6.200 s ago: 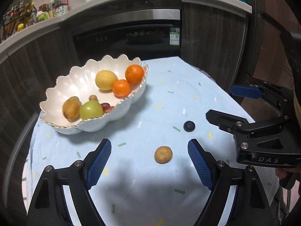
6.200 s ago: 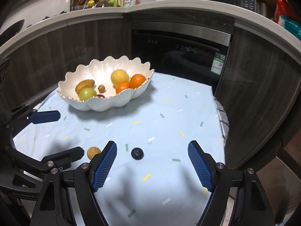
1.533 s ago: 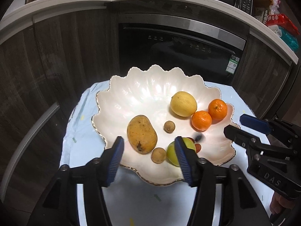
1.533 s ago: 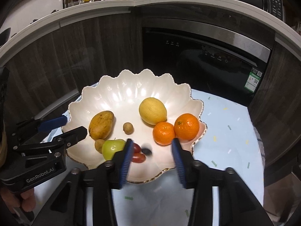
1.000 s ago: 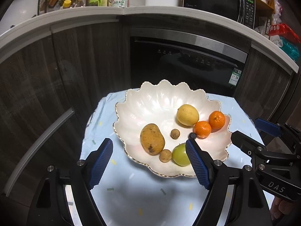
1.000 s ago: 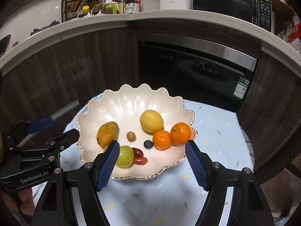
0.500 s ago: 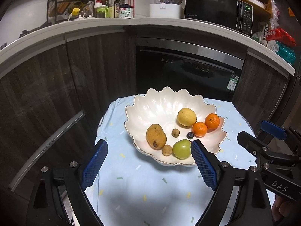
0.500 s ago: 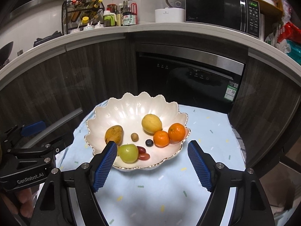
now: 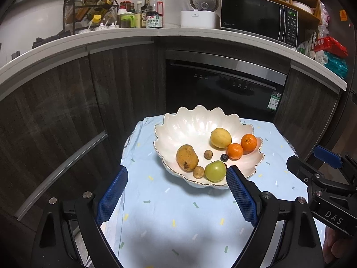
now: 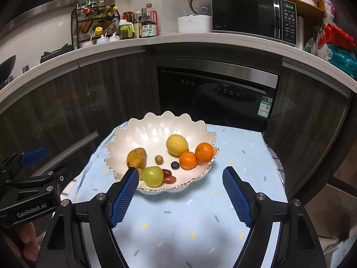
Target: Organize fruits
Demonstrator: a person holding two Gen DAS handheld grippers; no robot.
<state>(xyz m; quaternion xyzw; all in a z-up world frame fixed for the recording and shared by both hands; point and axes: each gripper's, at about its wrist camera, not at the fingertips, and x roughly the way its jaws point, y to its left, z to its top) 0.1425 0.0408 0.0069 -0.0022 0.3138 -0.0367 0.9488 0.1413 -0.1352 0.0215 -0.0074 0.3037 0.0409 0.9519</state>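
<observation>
A white scalloped bowl (image 9: 191,120) (image 10: 138,134) stands on the light blue tablecloth (image 9: 178,214). It holds a mango (image 9: 187,157), a lemon (image 9: 221,137), two oranges (image 9: 248,142), a green apple (image 9: 215,171), small brown fruits (image 9: 208,154), a dark berry (image 10: 175,165) and red ones (image 10: 169,179). My left gripper (image 9: 176,197) is open and empty, held back from the bowl's near rim. My right gripper (image 10: 179,197) is open and empty, also short of the bowl. Each gripper shows at the edge of the other's view.
Dark wood cabinets and a black built-in oven (image 9: 223,89) stand behind the table. The counter above carries bottles (image 9: 154,15), a rice cooker (image 9: 200,6) and a microwave (image 9: 258,22). The table edge drops off at left (image 9: 125,156) and right (image 10: 276,163).
The small brown fruit and dark berry went from the cloth into the bowl. Both grippers opened and pulled back and up, so the bowl looks smaller.
</observation>
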